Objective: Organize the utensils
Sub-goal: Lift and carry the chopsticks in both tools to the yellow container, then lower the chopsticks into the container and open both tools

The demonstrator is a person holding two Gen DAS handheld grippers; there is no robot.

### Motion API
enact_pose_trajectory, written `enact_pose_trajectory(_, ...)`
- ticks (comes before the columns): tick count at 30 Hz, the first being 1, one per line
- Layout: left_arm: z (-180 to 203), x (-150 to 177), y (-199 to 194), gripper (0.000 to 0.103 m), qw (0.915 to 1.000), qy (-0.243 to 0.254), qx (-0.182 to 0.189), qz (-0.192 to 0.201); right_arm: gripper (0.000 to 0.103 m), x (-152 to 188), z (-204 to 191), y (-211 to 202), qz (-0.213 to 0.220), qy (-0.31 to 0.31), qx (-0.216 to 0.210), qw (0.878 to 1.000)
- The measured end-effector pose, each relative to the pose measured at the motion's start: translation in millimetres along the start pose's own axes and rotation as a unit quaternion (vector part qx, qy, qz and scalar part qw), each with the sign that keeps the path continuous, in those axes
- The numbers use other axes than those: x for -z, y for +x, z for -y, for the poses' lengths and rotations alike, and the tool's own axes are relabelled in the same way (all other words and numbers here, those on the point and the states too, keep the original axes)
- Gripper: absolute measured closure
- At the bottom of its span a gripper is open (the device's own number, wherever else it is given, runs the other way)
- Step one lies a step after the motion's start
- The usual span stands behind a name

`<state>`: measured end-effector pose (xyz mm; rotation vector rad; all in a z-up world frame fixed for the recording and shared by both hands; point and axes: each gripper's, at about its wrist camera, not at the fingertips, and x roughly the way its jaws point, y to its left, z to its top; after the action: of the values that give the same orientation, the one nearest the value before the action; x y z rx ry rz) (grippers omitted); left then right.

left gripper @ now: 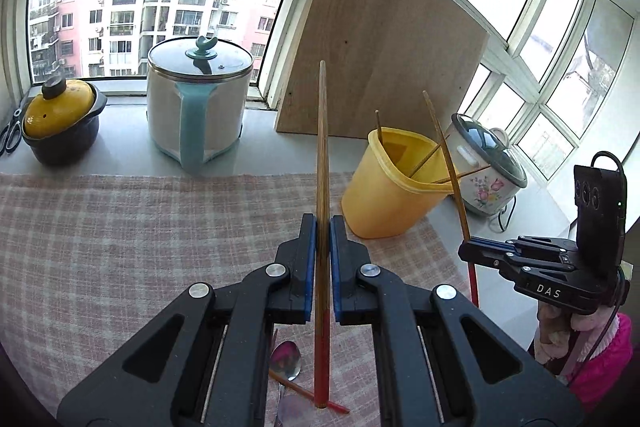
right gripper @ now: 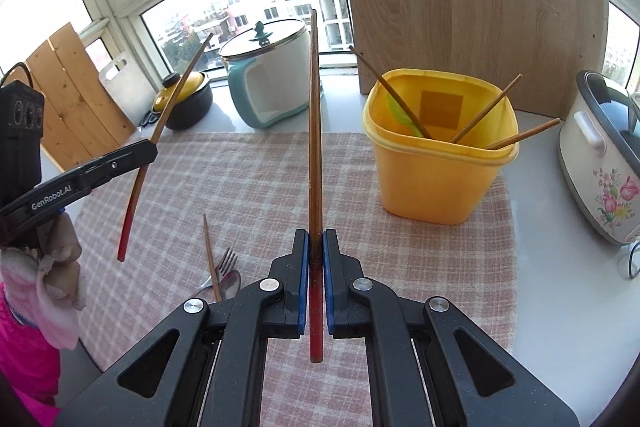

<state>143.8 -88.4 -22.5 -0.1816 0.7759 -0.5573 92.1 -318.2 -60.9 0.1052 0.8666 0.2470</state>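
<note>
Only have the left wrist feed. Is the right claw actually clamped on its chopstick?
Observer: Yes. In the right wrist view the right claw is shut on a chopstick, gripping just above its red end.
Operator: Anything in the yellow bin besides chopsticks?
Observer: A light-green utensil rests against the inside wall of the yellow bin.
Operator: What's left on the cloth?
Observer: A fork, beside the spoon and the loose chopstick. Your view misses the fork.

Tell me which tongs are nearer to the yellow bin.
Right. The right tongs, shut on a chopstick, sit just beside the yellow bin. The left tongs, holding another chopstick, are farther off on its other side.
</note>
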Motion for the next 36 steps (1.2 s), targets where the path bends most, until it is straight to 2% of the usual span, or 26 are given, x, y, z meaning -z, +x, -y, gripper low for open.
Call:
enact_pose_trajectory(18,61.0,-55.8,63.0,0.098,0.9986,0.015,0.047,0.018,0.098,-50.2,53.5,-20.2,0.063,0.033,0.044,0.997)
enact_pose_trajectory(36,95.6,-102.7,136.6,0.098,0.9973,0.016,0.069,0.018,0.098,-93.1,101.9,13.1,0.084,0.074,0.073,0.991)
